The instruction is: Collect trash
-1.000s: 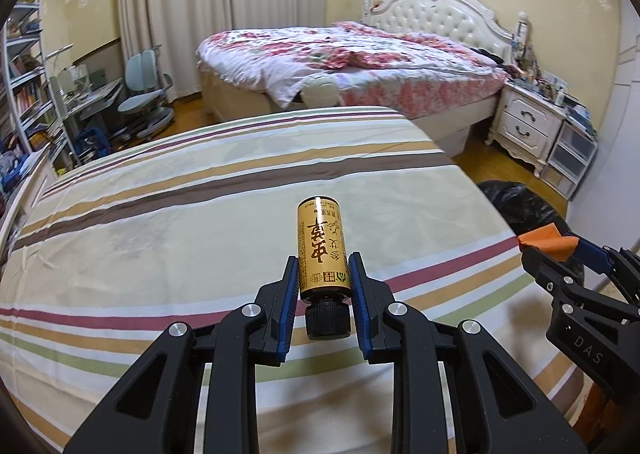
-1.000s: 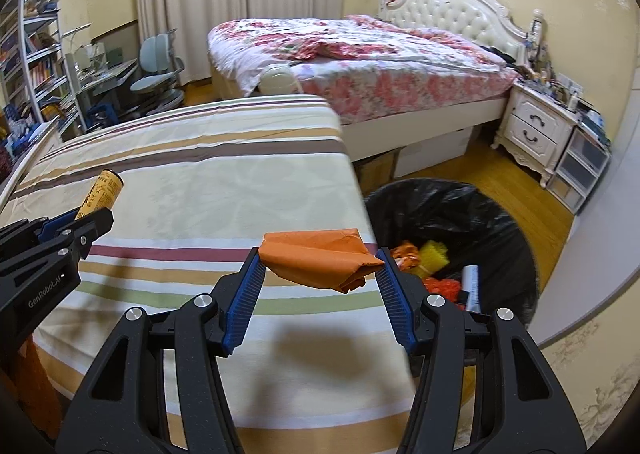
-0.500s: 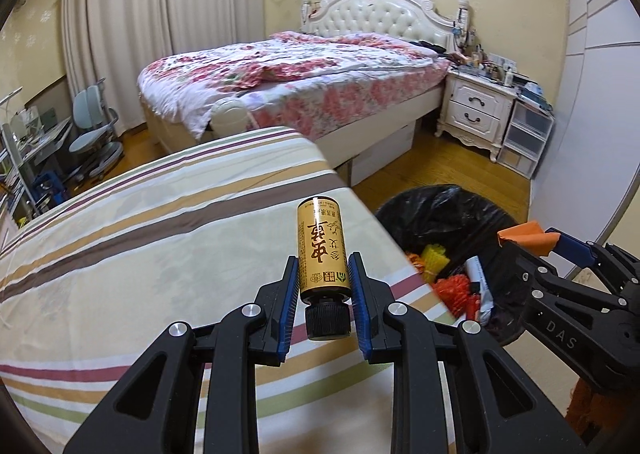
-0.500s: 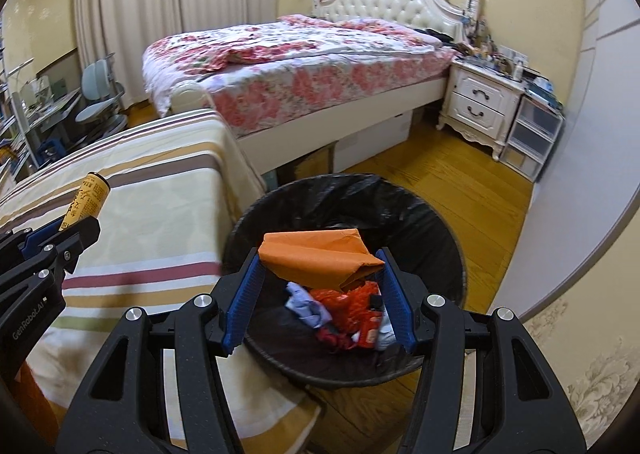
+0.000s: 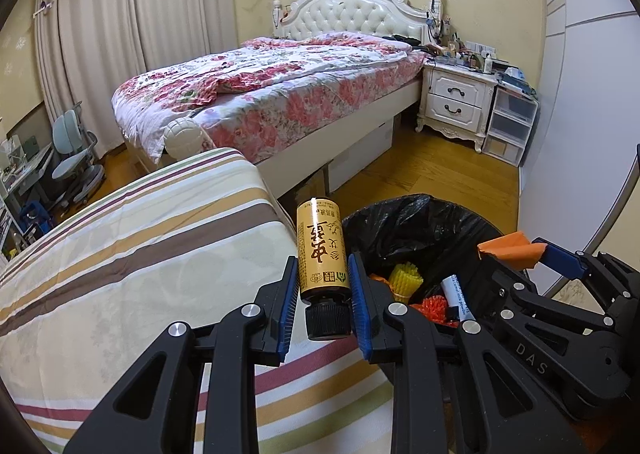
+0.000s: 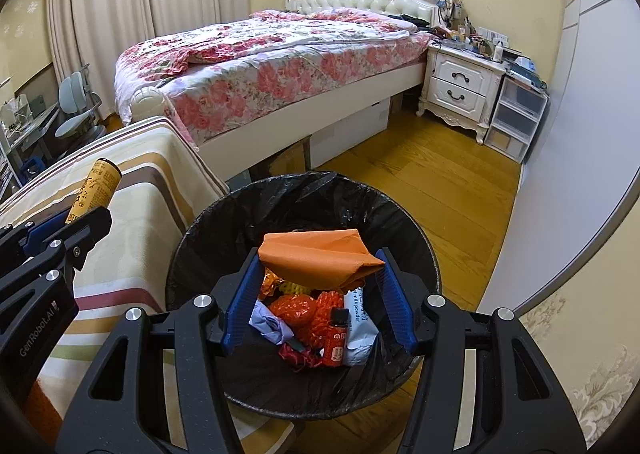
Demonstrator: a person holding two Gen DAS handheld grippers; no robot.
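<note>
Filling right hand-held gripper (image 6: 318,278): orange wrapper (image 6: 320,260).

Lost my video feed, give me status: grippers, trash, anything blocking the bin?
Left gripper shut on yellow bottle, beside the bin. Right gripper shut on orange wrapper, over the open trash bin. Nothing blocking.

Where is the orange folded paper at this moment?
In the right wrist view, the orange folded paper is held in the right gripper, above the open black trash bin beside the striped bed.
</note>
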